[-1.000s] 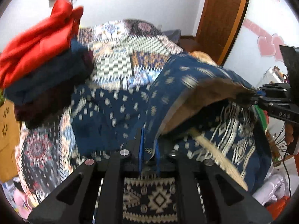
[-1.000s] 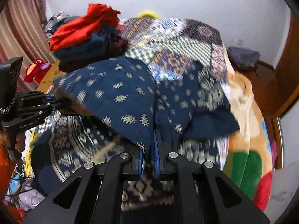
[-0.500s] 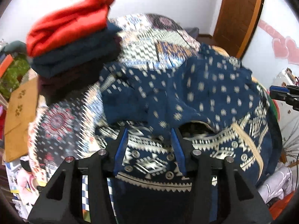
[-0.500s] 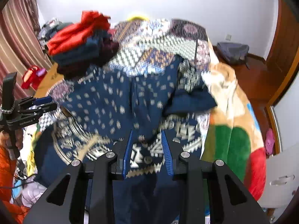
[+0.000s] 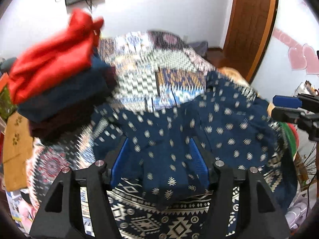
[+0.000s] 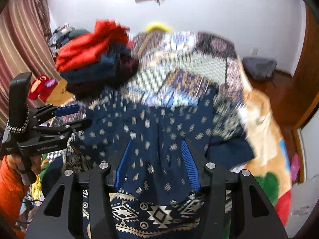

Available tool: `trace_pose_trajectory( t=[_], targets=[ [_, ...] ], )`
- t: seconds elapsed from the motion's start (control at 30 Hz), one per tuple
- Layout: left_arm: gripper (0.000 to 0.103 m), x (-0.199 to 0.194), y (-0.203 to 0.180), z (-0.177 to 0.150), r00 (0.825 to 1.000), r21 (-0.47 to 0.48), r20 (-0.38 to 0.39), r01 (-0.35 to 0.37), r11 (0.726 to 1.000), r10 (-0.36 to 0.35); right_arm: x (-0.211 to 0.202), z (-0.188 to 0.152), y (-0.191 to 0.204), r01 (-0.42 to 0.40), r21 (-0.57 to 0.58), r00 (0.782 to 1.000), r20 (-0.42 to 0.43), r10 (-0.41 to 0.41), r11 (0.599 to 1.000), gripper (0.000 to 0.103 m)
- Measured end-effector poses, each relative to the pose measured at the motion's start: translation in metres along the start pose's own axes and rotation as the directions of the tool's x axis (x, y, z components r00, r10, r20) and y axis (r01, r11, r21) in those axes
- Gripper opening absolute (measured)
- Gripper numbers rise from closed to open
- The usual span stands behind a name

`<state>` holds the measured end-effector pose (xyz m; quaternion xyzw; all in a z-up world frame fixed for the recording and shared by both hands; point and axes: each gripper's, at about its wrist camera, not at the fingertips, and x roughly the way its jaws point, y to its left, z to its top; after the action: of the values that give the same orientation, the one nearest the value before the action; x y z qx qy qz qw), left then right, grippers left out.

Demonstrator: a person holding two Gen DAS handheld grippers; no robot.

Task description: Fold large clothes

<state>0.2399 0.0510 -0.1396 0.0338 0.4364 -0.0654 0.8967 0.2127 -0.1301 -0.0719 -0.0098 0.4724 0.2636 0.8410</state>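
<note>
Both the left gripper and the right gripper are standing released, their jaws having just been opening, with the dark blue patterned garment lying free between the blue pads on the patchwork bedspread, folded over its white geometric border. The fold step is ending, I judge; next comes re-gripping an edge for another fold. Lettering on the left gripper's body is too blurred to read.

Small white lettering printed on the side of the left gripper in the right wrist view, too blurred to read.
</note>
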Motion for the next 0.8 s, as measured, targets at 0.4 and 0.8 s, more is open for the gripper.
trace_pose_trajectory(
  t=[0.4, 0.8],
  targets=[
    [0.069, 0.03, 0.037, -0.084, 0.976, -0.201, -0.175, 0.089, 0.975, -0.126, -0.006, -0.04, -0.014, 0.015, 0.068, 0.999, -0.048, -0.011, 0.998, 0.047],
    [0.07, -0.024, 0.089, -0.057, 0.999, -0.266, -0.035, -0.004, 0.964, -0.006, -0.055, -0.013, -0.05, 0.101, 0.125, 0.989, 0.095, -0.113, 0.987, 0.054]
  ],
)
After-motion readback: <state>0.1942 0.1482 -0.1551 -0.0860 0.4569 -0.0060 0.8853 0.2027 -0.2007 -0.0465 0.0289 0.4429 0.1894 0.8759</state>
